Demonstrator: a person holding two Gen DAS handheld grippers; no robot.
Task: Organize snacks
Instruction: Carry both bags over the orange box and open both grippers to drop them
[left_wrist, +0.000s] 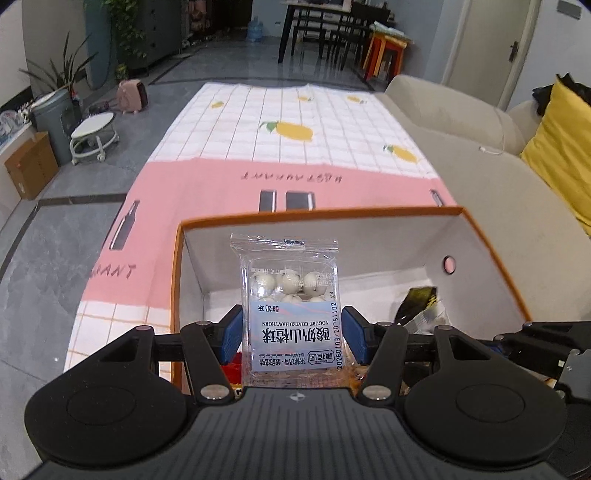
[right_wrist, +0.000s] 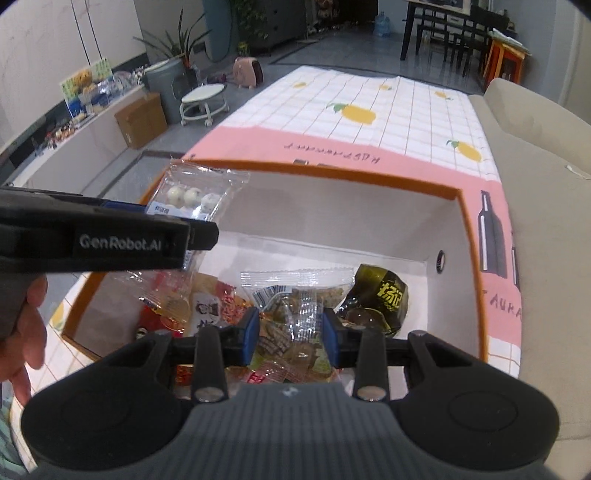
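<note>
Here the left gripper (left_wrist: 291, 334) is pinching a yogurt hawthorn packet (left_wrist: 291, 295) at mid-frame, while the right gripper (right_wrist: 290, 338) is clamping a clear snack packet (right_wrist: 295, 295) low in its frame, both poised above the orange box (right_wrist: 469, 236) for dropping in.

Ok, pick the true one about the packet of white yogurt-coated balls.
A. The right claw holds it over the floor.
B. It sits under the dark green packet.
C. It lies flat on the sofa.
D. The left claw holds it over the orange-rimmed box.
D: the left claw grips the packet of white balls by its sides, above the box, and the right wrist view shows the same.
</note>
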